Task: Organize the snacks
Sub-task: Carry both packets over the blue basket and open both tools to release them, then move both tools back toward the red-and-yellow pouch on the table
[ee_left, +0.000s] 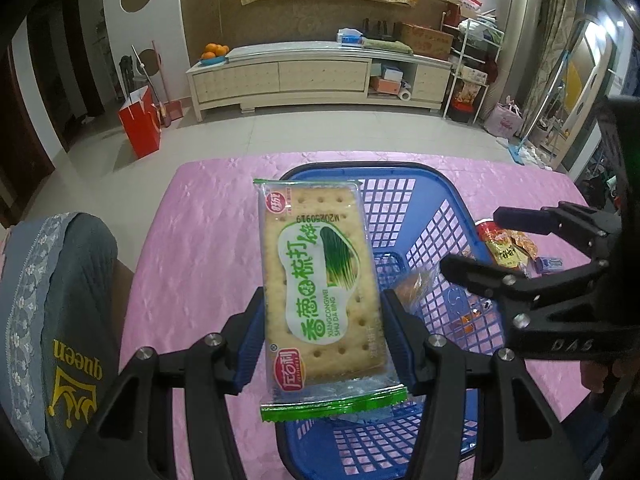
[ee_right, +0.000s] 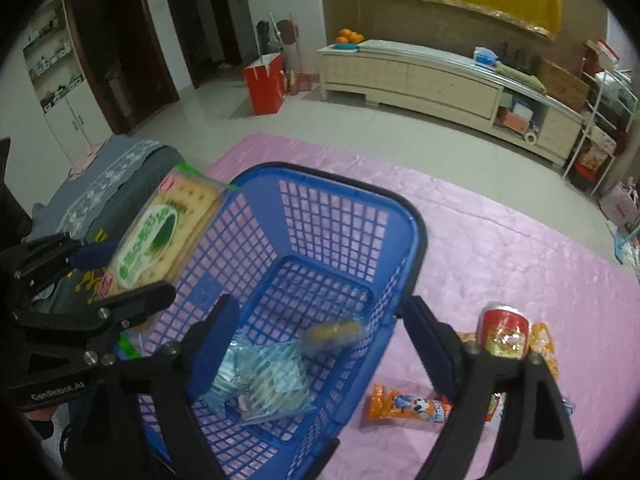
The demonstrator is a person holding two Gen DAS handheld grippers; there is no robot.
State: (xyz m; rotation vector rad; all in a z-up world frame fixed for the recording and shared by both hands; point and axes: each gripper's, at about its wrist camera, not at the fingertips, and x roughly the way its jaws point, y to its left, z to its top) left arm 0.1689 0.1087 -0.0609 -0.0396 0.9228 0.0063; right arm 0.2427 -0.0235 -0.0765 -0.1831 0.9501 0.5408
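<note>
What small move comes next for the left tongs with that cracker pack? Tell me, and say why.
Probably lower the left tongs a little further into the blue basket and open them. They grip the cracker pack above the basket's near side, while the right tongs stand open and empty over snacks already lying inside.

The left gripper (ee_left: 322, 344) points down and away, and its two blue pads (ee_left: 250, 346) squeeze a cracker pack (ee_left: 320, 276) from both sides. The right gripper (ee_right: 320, 354) is near it on the right, also tipped down. Its jaws are spread wide with nothing pressed between them.
</note>
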